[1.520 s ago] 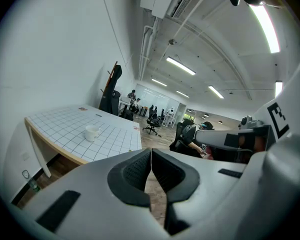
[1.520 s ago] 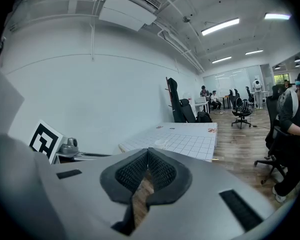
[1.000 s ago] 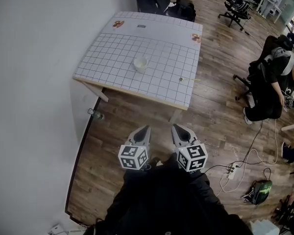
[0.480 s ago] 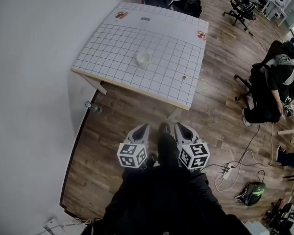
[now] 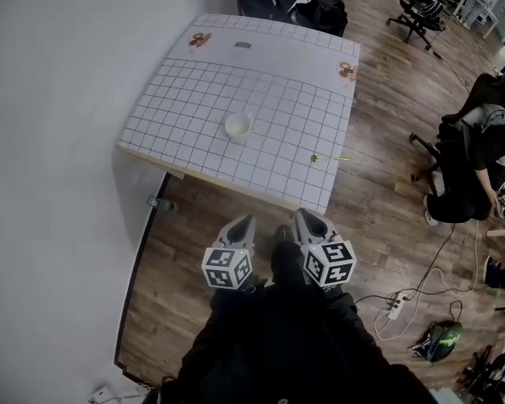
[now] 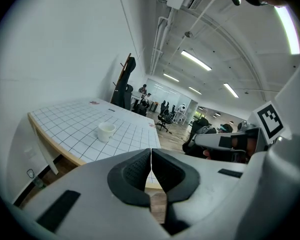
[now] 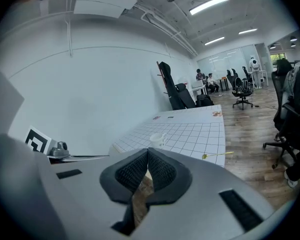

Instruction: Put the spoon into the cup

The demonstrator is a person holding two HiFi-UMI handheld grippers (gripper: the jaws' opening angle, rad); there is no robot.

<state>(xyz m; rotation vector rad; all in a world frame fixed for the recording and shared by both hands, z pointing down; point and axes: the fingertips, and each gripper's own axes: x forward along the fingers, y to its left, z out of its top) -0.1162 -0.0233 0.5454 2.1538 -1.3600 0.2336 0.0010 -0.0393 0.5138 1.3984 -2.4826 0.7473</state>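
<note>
A white cup (image 5: 237, 127) stands near the middle of the gridded white table (image 5: 185, 99); it also shows as the cup (image 6: 106, 131) in the left gripper view and the cup (image 7: 157, 140) in the right one. A thin yellow spoon (image 5: 328, 157) lies at the table's right edge, its handle poking past the rim, seen too as the spoon (image 7: 217, 155). My left gripper (image 5: 244, 222) and right gripper (image 5: 306, 216) hang side by side over the wooden floor, short of the table's near edge. Both are shut with nothing between the pads.
A grey wall runs along the left. A small bottle (image 5: 159, 202) lies on the floor by the table's near-left leg. A seated person (image 5: 475, 154) and office chairs (image 5: 421, 11) are to the right; cables and a power strip (image 5: 396, 305) lie on the floor.
Both grippers and the view have moved toward the table, whose near edge now sits closer to the gripper tips. Both stay shut.
</note>
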